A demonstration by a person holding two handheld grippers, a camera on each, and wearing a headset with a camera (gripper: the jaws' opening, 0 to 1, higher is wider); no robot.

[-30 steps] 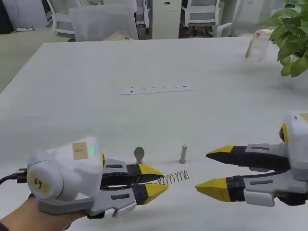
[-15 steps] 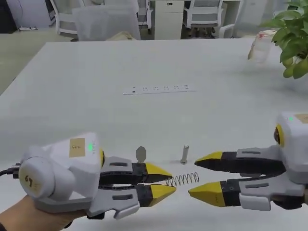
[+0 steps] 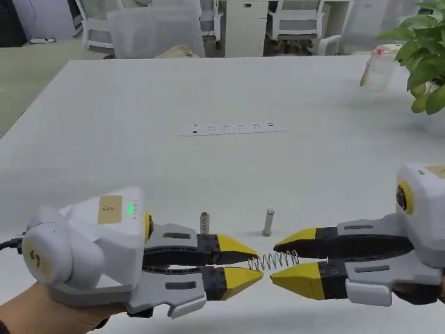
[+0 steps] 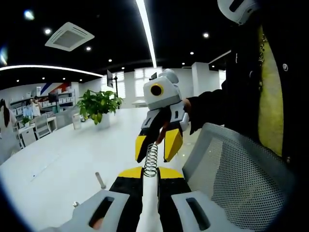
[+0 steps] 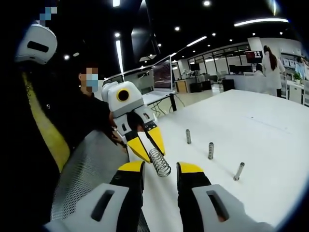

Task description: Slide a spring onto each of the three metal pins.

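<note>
Against the pictures of a moment ago, the gap between the two grippers has closed. The left gripper [image 3: 259,264] has its jaws clamped on one end of the spring [image 3: 278,261], holding it level above the table [image 3: 139,125]. The right gripper [image 3: 273,261] now has its jaws apart on either side of the free end, not yet pinching it. This looks like a hand-over or a re-grip, so that the spring can be turned upright for a pin.

Around them, the plant [image 3: 424,69] and the clear jar [image 3: 379,66] stand well apart at the far right edge, and the power strip [image 3: 231,128] lies flat mid-table; none of them interferes. The bare pin [image 3: 268,222] stands just behind the meeting jaw tips. A pin that already carries a coil [image 3: 204,223] stands to its left. In the right gripper view a third pin also seems coiled, so this is probably the last spring. The crowded jaw tips are the only obstacle near the bare pin.
</note>
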